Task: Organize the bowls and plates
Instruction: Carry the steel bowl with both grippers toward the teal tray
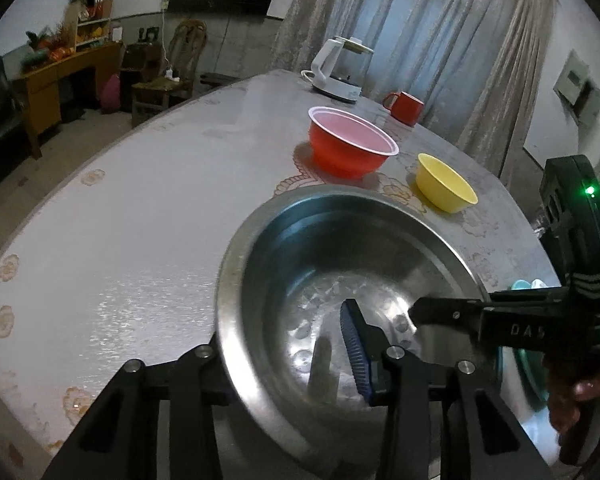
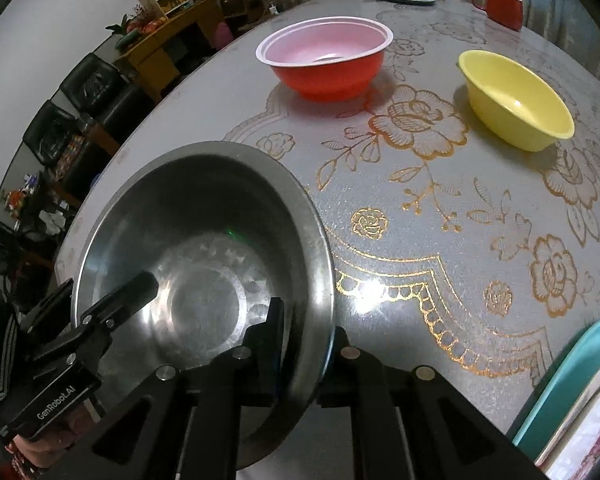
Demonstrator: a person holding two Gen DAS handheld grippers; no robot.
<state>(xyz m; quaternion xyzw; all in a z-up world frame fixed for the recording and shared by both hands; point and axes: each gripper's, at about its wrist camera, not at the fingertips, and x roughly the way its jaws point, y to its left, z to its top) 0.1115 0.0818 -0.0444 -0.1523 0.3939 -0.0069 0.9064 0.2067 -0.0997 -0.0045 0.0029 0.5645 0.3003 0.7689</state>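
A large steel bowl [image 1: 332, 264] [image 2: 204, 216] is gripped on opposite rims by both grippers and looks lifted and tilted over the table. My left gripper [image 1: 260, 364] is shut on its near-left rim, one blue-padded finger [image 1: 356, 352] inside. My right gripper [image 2: 312, 344] is shut on the right rim, one finger [image 2: 274, 328] inside; it also shows in the left wrist view [image 1: 452, 312]. A red bowl with pink inside [image 1: 350, 142] [image 2: 326, 58] and a yellow bowl [image 1: 446, 184] [image 2: 516, 100] stand beyond.
A white kettle [image 1: 340, 70] and a red mug [image 1: 406, 106] [image 2: 500, 6] stand at the table's far edge. A teal tray with plates [image 2: 572, 384] lies at the right. The table [image 1: 140, 208] has a floral cloth. Chairs and a desk stand beyond.
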